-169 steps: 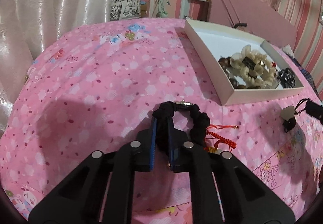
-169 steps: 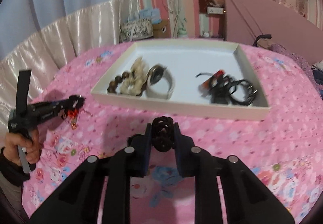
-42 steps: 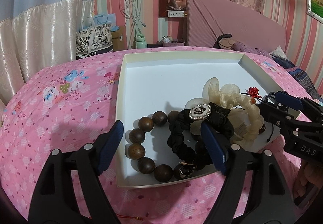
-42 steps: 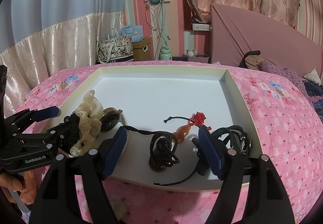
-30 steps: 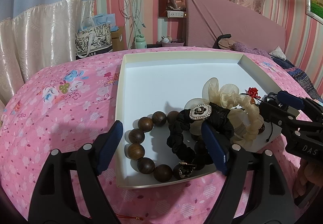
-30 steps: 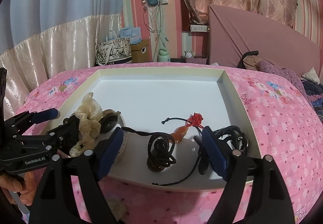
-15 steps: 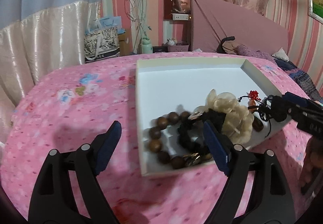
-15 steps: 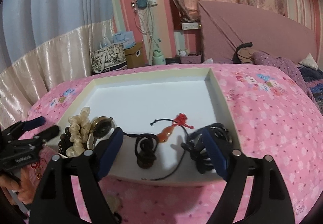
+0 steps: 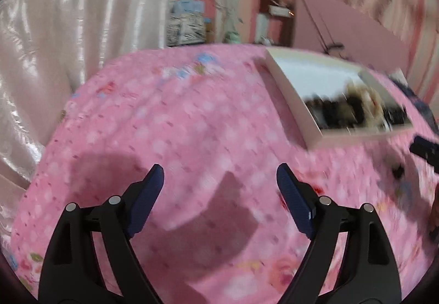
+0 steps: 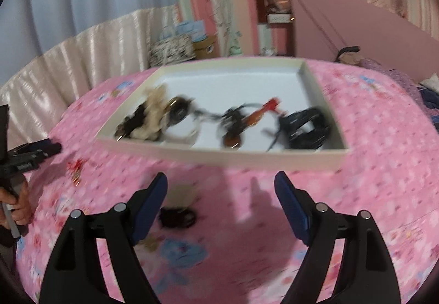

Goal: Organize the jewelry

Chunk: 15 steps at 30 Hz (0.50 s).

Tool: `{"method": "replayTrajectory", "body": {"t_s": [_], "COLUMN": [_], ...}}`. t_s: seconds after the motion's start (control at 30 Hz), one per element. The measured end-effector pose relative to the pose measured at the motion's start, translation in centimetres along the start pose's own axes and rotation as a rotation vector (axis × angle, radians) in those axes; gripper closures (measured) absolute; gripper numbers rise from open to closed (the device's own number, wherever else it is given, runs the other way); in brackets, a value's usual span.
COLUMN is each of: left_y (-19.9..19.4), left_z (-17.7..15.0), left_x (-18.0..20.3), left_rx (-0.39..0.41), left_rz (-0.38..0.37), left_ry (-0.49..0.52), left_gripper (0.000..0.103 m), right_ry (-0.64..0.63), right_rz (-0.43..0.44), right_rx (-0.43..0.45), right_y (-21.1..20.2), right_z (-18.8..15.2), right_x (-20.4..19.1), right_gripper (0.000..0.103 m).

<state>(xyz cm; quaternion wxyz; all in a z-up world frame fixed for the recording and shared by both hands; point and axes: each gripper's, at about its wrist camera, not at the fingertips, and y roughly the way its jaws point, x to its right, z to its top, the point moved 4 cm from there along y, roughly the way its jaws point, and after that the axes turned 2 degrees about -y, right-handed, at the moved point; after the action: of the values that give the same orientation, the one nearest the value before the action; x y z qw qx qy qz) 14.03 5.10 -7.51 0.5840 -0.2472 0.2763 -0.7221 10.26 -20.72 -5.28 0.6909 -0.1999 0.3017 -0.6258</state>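
Now both grippers' fingers (image 9: 149, 188) gape wide, empty; one tray (image 10: 219, 157); two pieces outside.

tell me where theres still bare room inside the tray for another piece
The tray is bare across its far half, up to the back wall. The near edge is crowded: cream scrunchie at left, red-tasselled cord in the middle, black cords at right.

Left tool (image 9: 219, 177) jaws spread wide, nothing between the blue pads (image 9: 145, 199), hovering low, both frames motion-blurred. Right tool (image 10: 221, 187) also wide apart, nothing held, blue pads (image 10: 149, 205) clear on both sides. In the right wrist view the left tool shows at the far left edge, gripped by the person's left hand (image 10: 16, 205), fingers wrapped round the handle.
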Motion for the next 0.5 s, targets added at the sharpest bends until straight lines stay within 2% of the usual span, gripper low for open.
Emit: {"method": "replayTrajectory", "body": {"t_s": [0.13, 0.27, 0.37, 0.47, 0.5], "left_y": [0.9, 2.2, 3.3, 3.6, 3.6], "left_z": [-1.4, -1.3, -0.6, -0.5, -0.4], "left_x": [4.1, 6.9, 6.8, 6.7, 6.7], "left_rx": [-0.031, -0.059, -0.082, -0.098, -0.096], "left_rz": [-0.051, 0.002, 0.05, 0.005, -0.01], "left_ry": [0.107, 0.211, 0.197, 0.179, 0.178], "left_gripper": [0.019, 0.019, 0.021, 0.04, 0.054], "right_ry": [-0.055, -0.086, -0.102, -0.13, -0.142], "right_rz": [0.031, 0.037, 0.036, 0.018, 0.013], "right_rx": [-0.038, -0.071, -0.097, -0.135, -0.16], "right_y": [0.5, 0.9, 1.4, 2.2, 2.6], "right_z": [-1.0, -1.9, -2.3, -2.6, -2.8], "right_x": [-2.2, -3.1, -3.5, -4.1, -4.3], "right_gripper": [0.023, 0.023, 0.023, 0.023, 0.024]}}
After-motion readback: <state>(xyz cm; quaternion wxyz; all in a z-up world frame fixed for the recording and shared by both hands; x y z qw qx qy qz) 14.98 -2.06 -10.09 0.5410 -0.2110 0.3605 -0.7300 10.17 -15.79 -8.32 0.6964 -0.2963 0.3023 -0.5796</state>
